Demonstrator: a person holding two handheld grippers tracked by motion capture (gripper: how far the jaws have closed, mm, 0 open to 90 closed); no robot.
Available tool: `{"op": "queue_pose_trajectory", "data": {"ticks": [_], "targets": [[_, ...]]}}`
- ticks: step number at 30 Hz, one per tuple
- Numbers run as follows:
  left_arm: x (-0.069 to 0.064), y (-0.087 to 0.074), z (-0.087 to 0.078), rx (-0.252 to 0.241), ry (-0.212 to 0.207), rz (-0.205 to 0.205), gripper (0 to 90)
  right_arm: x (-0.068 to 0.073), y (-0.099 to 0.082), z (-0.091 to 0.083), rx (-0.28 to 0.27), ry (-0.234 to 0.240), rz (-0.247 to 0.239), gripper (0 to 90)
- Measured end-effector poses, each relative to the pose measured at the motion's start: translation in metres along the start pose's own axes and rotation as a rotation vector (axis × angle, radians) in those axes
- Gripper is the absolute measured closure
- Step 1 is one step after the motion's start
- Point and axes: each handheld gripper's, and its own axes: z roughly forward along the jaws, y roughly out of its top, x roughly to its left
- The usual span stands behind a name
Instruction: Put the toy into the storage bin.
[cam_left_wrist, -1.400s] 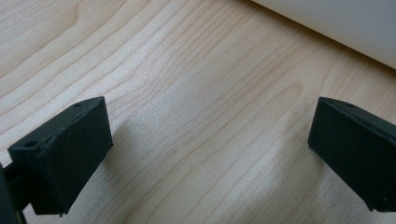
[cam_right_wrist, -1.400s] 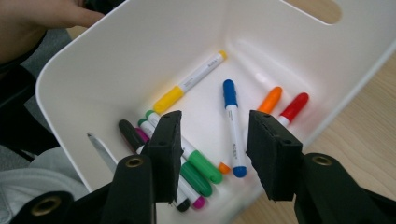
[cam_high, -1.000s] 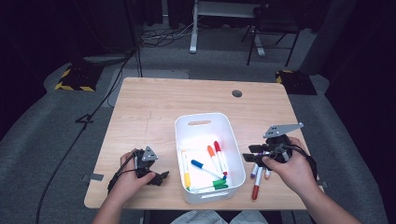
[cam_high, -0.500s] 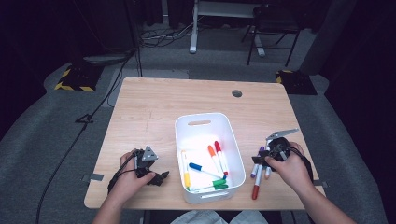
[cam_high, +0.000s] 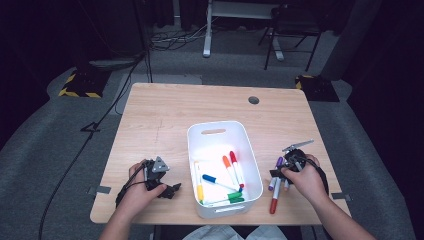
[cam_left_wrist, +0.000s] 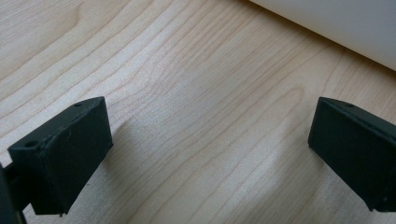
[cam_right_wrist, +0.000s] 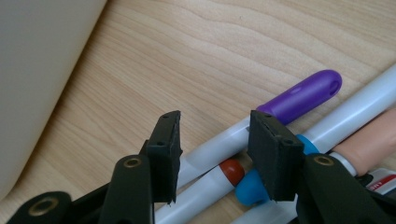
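Note:
A white bin (cam_high: 215, 125) stands mid-table and holds several markers, among them a blue-capped one (cam_high: 214, 180) and a red one (cam_high: 236, 167). To its right a small pile of markers lies on the wood, with a purple-capped one (cam_high: 276, 166) and a red one (cam_high: 274, 201). My right gripper (cam_high: 280, 172) is low over that pile. In the right gripper view its jaws (cam_right_wrist: 215, 140) stand open astride the white barrel of the purple-capped marker (cam_right_wrist: 303, 93), the pads not pressing. My left gripper (cam_high: 172, 190) rests on the table left of the bin, open (cam_left_wrist: 210, 144) with bare wood between its jaws.
The bin's wall (cam_right_wrist: 42, 60) is close on the left of the right gripper view. Blue (cam_right_wrist: 247, 189) and red-brown (cam_right_wrist: 231, 170) marker caps lie under the right jaw. A cable hole (cam_high: 254, 100) marks the far table edge. Dark floor, chair legs and cables lie beyond.
My right hand has come down and slightly toward the front edge, onto the marker pile beside the bin. The left hand has stayed where it was.

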Motion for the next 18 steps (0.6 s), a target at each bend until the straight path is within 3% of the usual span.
{"op": "queue_pose_trajectory", "data": {"ticks": [6,12,18], "targets": [[0.0,0.0,0.0,0.0,0.0,0.0,0.0,-0.003,0.002,0.008,-0.009,0.02,0.017,56.2],[0.0,0.0,0.0,0.0,0.0,0.0,0.0,0.002,0.012,0.021,-0.011,0.032,0.02,62.6],[0.0,0.0,0.0,0.0,0.0,0.0,0.0,0.013,0.025,0.03,-0.008,0.029,-0.03,75.5]]}}
